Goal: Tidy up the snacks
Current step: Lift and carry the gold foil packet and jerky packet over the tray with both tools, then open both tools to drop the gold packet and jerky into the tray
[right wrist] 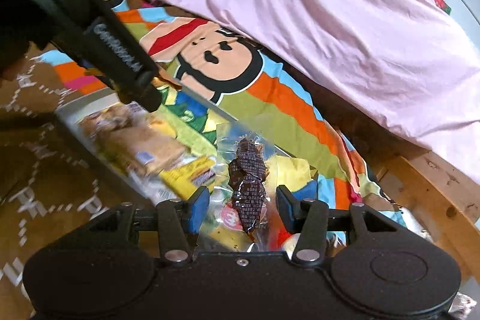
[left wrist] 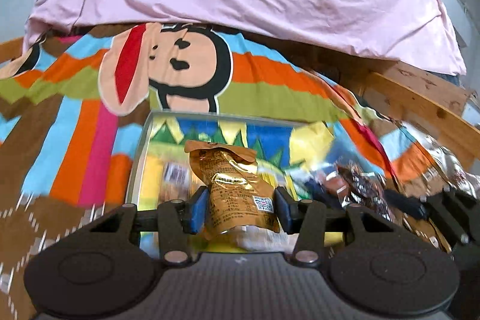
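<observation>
Gold-foil snack pouch (left wrist: 237, 191) gripped in left claw (left wrist: 240, 209) above the part-filled tray (left wrist: 141, 158); dark vacuum-packed snack (right wrist: 247, 185) apparently pinched in right claw (right wrist: 240, 207); loose packets (left wrist: 444, 167) remain outside.

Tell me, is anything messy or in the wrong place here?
Yes. Several snack packets lie jumbled on the colourful sheet, outside the tray where others are packed. The left gripper pinches a gold packet over the tray, and the right gripper holds a clear packet of dark snack. Nothing looks torn or spilled.
</observation>
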A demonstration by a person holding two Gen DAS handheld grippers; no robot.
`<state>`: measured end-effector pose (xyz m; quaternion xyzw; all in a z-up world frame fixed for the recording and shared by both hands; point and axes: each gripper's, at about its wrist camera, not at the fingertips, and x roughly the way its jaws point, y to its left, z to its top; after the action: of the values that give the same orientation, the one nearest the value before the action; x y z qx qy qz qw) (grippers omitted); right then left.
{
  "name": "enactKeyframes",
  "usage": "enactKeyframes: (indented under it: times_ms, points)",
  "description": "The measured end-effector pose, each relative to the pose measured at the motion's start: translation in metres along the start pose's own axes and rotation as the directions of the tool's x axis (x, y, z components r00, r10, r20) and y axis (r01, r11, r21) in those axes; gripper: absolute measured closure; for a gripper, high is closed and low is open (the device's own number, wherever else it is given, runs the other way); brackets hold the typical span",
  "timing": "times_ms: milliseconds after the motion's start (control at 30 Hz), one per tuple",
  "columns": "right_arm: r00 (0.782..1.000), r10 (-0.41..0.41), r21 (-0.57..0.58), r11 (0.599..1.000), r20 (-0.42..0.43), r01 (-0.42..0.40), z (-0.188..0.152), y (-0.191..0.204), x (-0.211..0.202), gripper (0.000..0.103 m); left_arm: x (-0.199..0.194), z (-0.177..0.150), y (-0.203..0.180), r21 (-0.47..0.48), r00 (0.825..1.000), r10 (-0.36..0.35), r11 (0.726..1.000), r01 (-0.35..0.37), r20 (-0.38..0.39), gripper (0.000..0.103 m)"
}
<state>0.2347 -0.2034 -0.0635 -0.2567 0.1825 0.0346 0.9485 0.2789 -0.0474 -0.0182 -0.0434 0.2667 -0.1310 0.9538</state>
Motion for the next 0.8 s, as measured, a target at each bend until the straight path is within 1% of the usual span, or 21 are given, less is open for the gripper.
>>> enactKeyframes:
  times_ms: [67,167,233,333,433,700,800]
  points:
    - [1.0,0.012,0.022,1.0,-0.007,-0.012,0.003,-0.002,0.015,0.052,0.018,0.011,0.002,-0.004,1.0,-0.012,1.0,0.012,-0.002,0.052]
    - [0.999,0.025,0.055,0.998,-0.028,-0.023,0.004,-0.003,0.035,0.052,0.042,0.019,0.0,0.017,1.0,-0.016,1.0,0.016,-0.013,0.052]
    - [0.998,0.034,0.073,0.997,-0.044,-0.031,0.004,-0.004,0.047,0.052,0.059,0.022,-0.001,0.023,0.999,-0.026,0.999,0.026,-0.026,0.052]
    - [0.997,0.043,0.067,0.997,-0.061,-0.038,0.003,-0.002,0.056,0.052,0.083,0.021,-0.001,0.012,0.997,-0.045,0.999,0.046,-0.057,0.052]
    - [0.996,0.047,0.06,0.997,-0.079,-0.042,0.003,0.0,0.065,0.052,0.1,0.018,-0.005,0.02,0.996,-0.041,0.999,0.042,-0.081,0.052]
    - [0.988,0.045,0.056,0.998,-0.145,-0.037,-0.005,0.005,0.086,0.051,0.119,0.009,-0.006,0.021,0.991,-0.017,1.0,0.019,-0.129,0.052]
    - [0.987,0.047,0.061,0.997,-0.155,-0.038,-0.006,0.005,0.088,0.051,0.122,0.007,-0.005,0.021,0.989,-0.011,1.0,0.014,-0.144,0.05]
